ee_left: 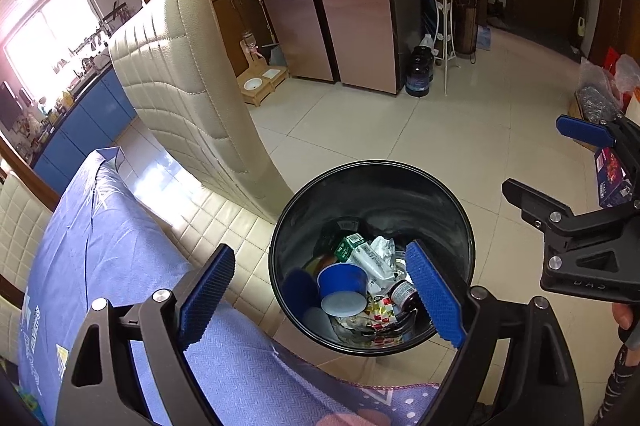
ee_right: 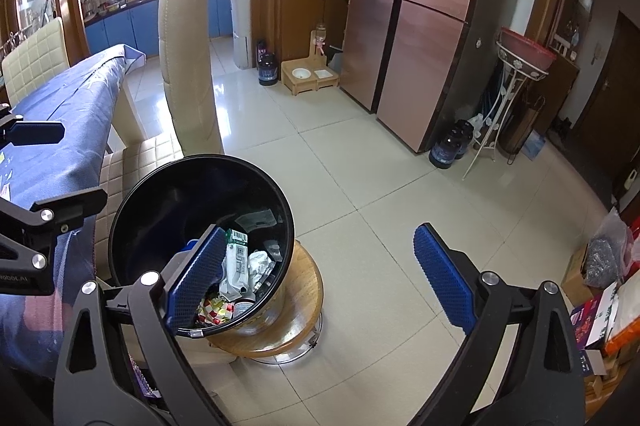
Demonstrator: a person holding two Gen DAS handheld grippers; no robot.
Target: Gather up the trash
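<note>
Left gripper (ee_left: 326, 292) wide apart, nothing between its pads, hanging over the black bin (ee_left: 370, 185). Right gripper (ee_right: 318, 276) also spread and empty, beside the bin over the tile floor (ee_right: 400, 185). Trash sits inside the bin: blue cup (ee_left: 343, 280), green-white wrapper (ee_right: 237, 262), crumpled foil (ee_left: 382, 250), red-yellow packet (ee_left: 382, 310).

Risk: the bin rests on a small round wooden stool (ee_right: 300, 310), leaning, by the right wrist view. A knock on the rim from either gripper could tip it and spill the lot. It stands close to the blue-clothed tabletop (ee_left: 112, 246) and cream chair (ee_left: 188, 73), so a careless swing could catch those too.
</note>
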